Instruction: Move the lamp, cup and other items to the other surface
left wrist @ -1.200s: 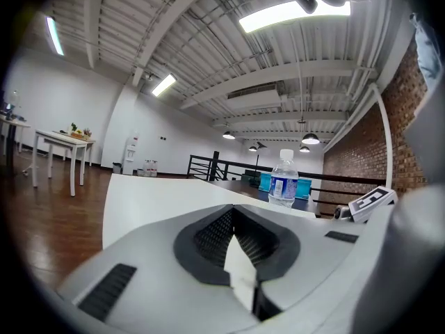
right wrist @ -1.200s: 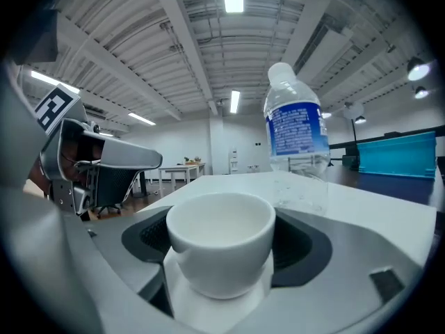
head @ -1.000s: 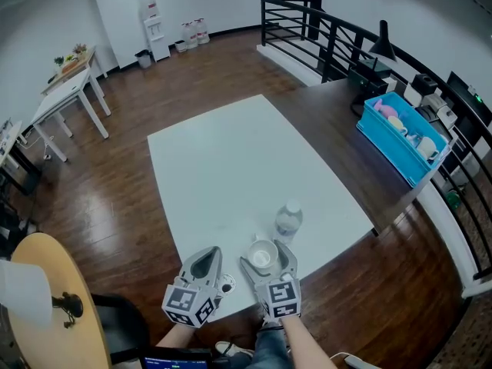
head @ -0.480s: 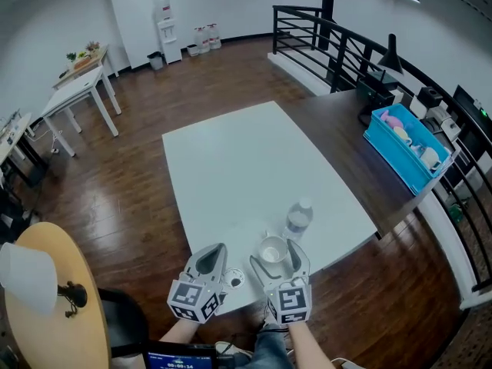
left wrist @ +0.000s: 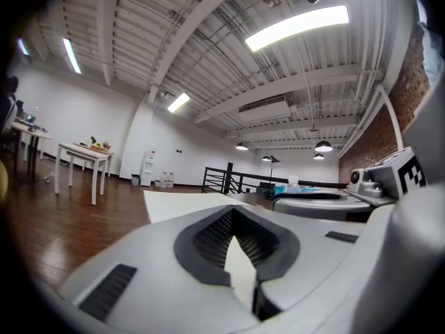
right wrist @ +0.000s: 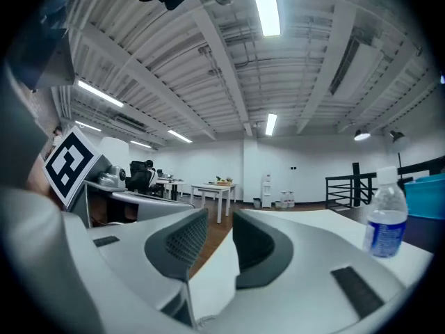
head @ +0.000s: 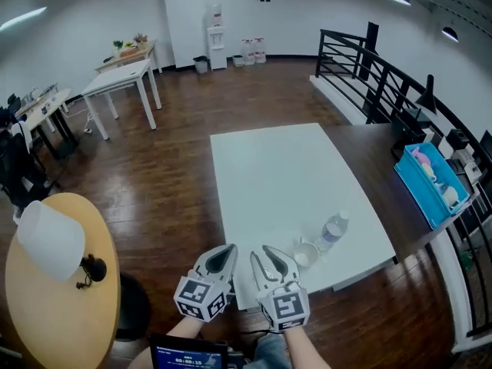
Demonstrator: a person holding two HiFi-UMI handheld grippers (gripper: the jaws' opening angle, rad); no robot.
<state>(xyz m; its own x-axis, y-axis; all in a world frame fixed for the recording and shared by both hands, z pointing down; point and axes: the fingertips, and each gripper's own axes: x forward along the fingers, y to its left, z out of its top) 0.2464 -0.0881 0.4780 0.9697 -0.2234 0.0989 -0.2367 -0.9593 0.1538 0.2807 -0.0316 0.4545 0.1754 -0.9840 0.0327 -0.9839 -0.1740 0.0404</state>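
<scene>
White tabletop (head: 286, 177) fills the middle of the head view. The cup (head: 305, 254) stands on it near the front edge, with a clear bottle (head: 334, 231) just beside it on the right. The right gripper (head: 265, 254) hangs to the left of the cup and apart from it. Its jaws have just been closing and now stand a narrow slit apart with nothing between them. The left gripper (head: 228, 249), just beside it, is clenched tip to tip and empty. The lamp (head: 50, 242), with its white shade, sits well apart on a round wooden table (head: 42, 321) at the left.
</scene>
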